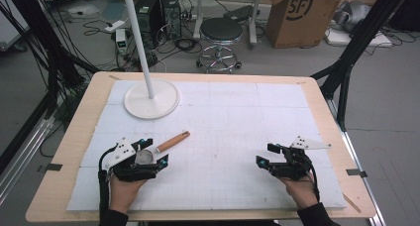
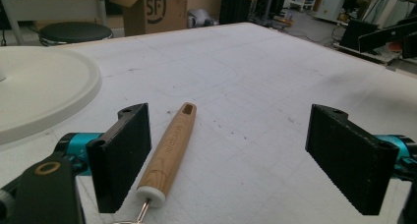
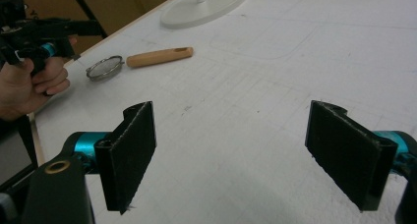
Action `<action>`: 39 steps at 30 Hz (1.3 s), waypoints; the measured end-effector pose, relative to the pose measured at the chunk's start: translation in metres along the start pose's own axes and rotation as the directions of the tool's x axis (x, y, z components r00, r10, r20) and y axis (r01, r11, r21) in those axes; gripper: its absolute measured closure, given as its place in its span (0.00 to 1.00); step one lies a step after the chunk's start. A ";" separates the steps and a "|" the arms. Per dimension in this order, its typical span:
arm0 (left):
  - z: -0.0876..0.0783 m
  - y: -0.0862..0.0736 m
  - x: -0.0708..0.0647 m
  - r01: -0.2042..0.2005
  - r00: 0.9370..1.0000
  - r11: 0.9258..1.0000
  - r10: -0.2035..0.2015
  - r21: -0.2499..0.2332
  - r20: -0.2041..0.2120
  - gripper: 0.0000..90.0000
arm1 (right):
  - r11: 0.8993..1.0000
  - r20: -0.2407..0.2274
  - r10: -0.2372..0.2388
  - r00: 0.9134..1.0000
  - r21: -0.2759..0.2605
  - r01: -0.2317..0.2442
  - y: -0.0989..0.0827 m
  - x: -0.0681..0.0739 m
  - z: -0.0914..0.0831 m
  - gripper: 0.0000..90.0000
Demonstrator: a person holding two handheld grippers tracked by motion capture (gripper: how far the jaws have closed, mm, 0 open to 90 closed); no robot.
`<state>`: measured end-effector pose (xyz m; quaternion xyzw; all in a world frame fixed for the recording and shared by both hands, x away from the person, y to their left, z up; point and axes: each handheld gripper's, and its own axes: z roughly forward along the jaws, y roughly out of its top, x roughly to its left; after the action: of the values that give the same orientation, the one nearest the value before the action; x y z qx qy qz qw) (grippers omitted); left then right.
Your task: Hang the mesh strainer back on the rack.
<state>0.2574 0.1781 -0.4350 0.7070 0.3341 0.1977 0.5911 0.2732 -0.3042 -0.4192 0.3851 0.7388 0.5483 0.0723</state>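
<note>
Small mesh strainer with wooden handle lies flat, near the white lamp base. Left gripper wide open, straddling it, holding nothing. Right gripper open, empty. Likely light, stiff; grip mid-handle, mesh dents easily.

Table: white mat, lamp base, strainer.
</note>
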 end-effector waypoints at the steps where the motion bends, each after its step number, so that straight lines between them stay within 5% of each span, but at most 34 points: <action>1: 0.000 0.001 -0.001 -0.007 1.000 1.000 0.007 0.005 -0.003 0.20 | 1.000 -0.001 0.001 1.000 -0.002 -0.001 0.000 0.000 0.000 0.20; 7: 0.008 0.010 -0.006 -0.074 0.997 0.996 0.074 0.041 0.005 0.19 | 1.000 -0.004 -0.011 1.000 -0.001 0.011 -0.001 0.001 0.002 0.20; 12: 0.015 0.013 -0.001 -0.054 0.999 0.993 0.054 0.103 0.000 0.19 | 1.000 0.000 -0.012 1.000 -0.004 0.012 -0.002 0.001 0.002 0.20; 16: 0.024 0.013 0.008 -0.040 0.999 0.979 0.040 0.198 0.005 0.20 | 1.000 -0.001 -0.007 1.000 -0.016 0.007 -0.001 -0.001 -0.001 0.20; 21: 0.031 0.021 0.022 -0.015 1.000 0.966 0.016 0.256 -0.001 0.23 | 1.000 0.002 -0.002 1.000 -0.009 0.002 -0.002 -0.002 0.001 0.20; 24: 0.035 0.021 0.033 0.000 1.000 0.942 0.003 0.336 -0.009 0.25 | 1.000 0.002 0.002 1.000 -0.008 -0.002 -0.003 -0.003 0.001 0.20; 26: 0.037 0.019 0.042 0.047 0.998 0.935 -0.057 0.351 0.017 0.25 | 1.000 0.002 0.000 1.000 -0.009 0.000 -0.003 -0.003 0.001 0.20; 29: 0.041 0.019 0.045 0.026 0.999 0.915 -0.031 0.402 0.006 0.25 | 1.000 0.010 -0.002 1.000 -0.010 0.002 -0.003 -0.004 0.000 0.20; 32: 0.044 0.018 0.047 0.028 0.999 0.910 -0.038 0.414 0.015 0.29 | 1.000 0.014 0.016 1.000 -0.015 -0.015 -0.002 -0.007 -0.001 0.20; 36: 0.047 0.013 0.052 0.032 0.999 0.881 -0.041 0.472 0.008 0.38 | 1.000 0.014 0.018 1.000 -0.017 -0.017 -0.002 -0.007 0.000 0.20; 39: 0.049 0.011 0.051 0.006 1.000 0.867 -0.015 0.497 0.013 0.42 | 1.000 0.026 0.021 0.999 -0.008 -0.021 -0.002 -0.008 0.001 0.20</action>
<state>0.3289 0.1787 -0.4411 0.8351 0.3727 0.0958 0.3932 0.2789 -0.3089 -0.4239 0.3998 0.7316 0.5468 0.0779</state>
